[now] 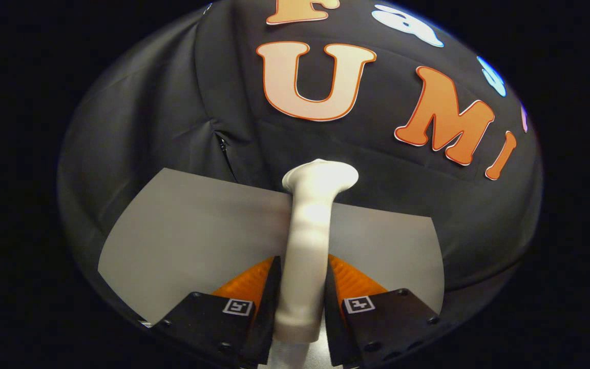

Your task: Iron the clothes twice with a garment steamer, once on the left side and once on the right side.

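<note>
Steamer point(309, 241) stiff, smooth plastic, likely slippery and top-heavy; claw point(302, 287) closed on handle, both fingers pressing. Grip mid-handle, firm. Table point(192, 230) beyond.

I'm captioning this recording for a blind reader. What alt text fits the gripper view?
The hand-held gripper is shut on the white handle of a garment steamer, whose head points away toward the black cloth wall. Beyond the fingers lies a grey table surface.
</note>
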`<state>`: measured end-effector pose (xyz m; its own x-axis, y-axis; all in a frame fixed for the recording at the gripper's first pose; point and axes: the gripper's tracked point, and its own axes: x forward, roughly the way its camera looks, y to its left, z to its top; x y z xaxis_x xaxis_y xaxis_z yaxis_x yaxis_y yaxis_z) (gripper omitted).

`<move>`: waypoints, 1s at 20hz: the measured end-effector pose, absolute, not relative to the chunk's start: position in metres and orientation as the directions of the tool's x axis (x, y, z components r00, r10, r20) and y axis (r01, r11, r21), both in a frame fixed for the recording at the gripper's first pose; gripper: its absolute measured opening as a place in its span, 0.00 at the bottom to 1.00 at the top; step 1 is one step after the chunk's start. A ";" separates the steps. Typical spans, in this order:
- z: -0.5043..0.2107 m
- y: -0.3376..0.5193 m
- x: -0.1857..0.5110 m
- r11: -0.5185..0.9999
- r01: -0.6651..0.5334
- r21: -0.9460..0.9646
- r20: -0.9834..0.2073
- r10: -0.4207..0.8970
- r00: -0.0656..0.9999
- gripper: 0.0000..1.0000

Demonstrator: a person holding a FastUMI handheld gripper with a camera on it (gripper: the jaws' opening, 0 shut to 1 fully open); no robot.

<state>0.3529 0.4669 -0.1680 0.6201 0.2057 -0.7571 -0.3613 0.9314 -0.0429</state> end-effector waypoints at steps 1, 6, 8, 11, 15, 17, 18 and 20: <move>-0.170 0.469 0.354 0.932 -0.360 -0.032 -0.751 0.215 0.624 0.48; -0.147 0.471 0.346 0.928 -0.372 0.018 -0.696 0.279 0.662 0.44; -0.140 0.475 0.340 0.918 -0.395 0.036 -0.662 0.318 0.679 0.44; -0.121 0.476 0.327 0.903 -0.426 0.052 -0.603 0.369 0.707 0.44; -0.087 0.466 0.315 0.887 -0.458 0.056 -0.473 0.427 0.770 0.43; -0.069 0.463 0.305 0.877 -0.479 0.040 -0.403 0.453 0.795 0.43; -0.057 0.458 0.297 0.872 -0.489 0.025 -0.378 0.461 0.803 0.43; -0.041 0.455 0.282 0.860 -0.509 0.037 -0.341 0.490 0.802 0.43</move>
